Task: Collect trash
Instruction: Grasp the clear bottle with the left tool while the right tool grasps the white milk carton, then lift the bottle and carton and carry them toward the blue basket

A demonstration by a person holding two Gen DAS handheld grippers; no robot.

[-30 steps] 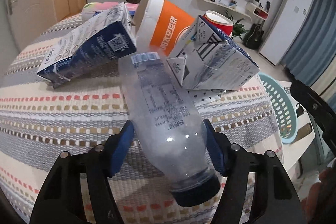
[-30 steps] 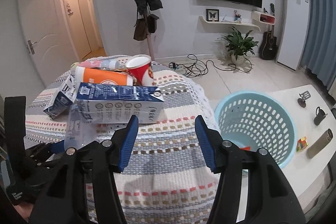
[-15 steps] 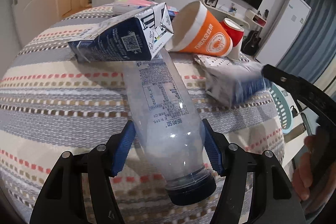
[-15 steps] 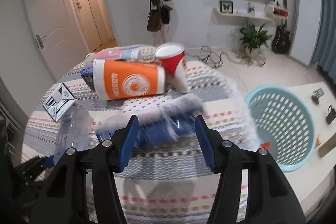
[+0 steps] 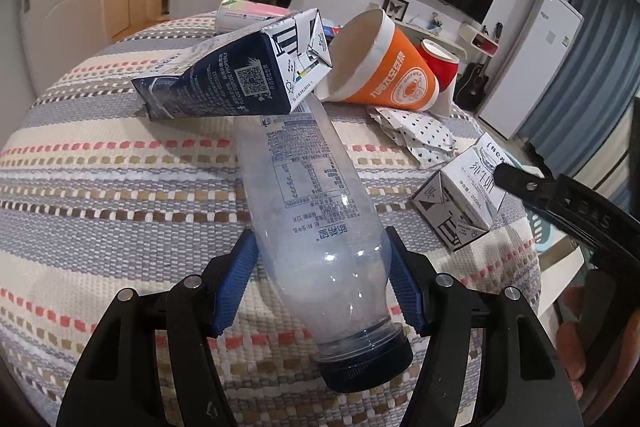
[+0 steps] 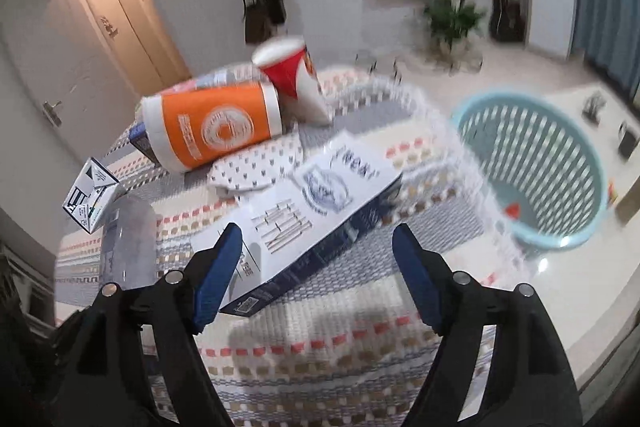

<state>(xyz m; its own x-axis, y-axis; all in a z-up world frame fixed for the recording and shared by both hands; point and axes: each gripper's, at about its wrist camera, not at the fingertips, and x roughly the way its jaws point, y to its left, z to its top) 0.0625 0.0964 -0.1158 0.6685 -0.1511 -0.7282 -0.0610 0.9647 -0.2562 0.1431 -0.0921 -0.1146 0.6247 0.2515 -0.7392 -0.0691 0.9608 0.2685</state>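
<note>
My left gripper is shut on a clear plastic bottle with a dark blue cap, held neck toward me over the striped tablecloth. A dark blue milk carton rests on the bottle's far end. My right gripper is open, its jaws on either side of a second blue and white milk carton, which also shows in the left wrist view. An orange paper cup and a red cup lie behind.
A light blue laundry basket stands on the floor right of the table. Crumpled dotted paper lies by the orange cup. A pink and white bottle lies at the table's far side.
My right gripper has moved forward and down over the second milk carton, which has slid and turned toward the table's right edge. My left gripper still holds the bottle.
</note>
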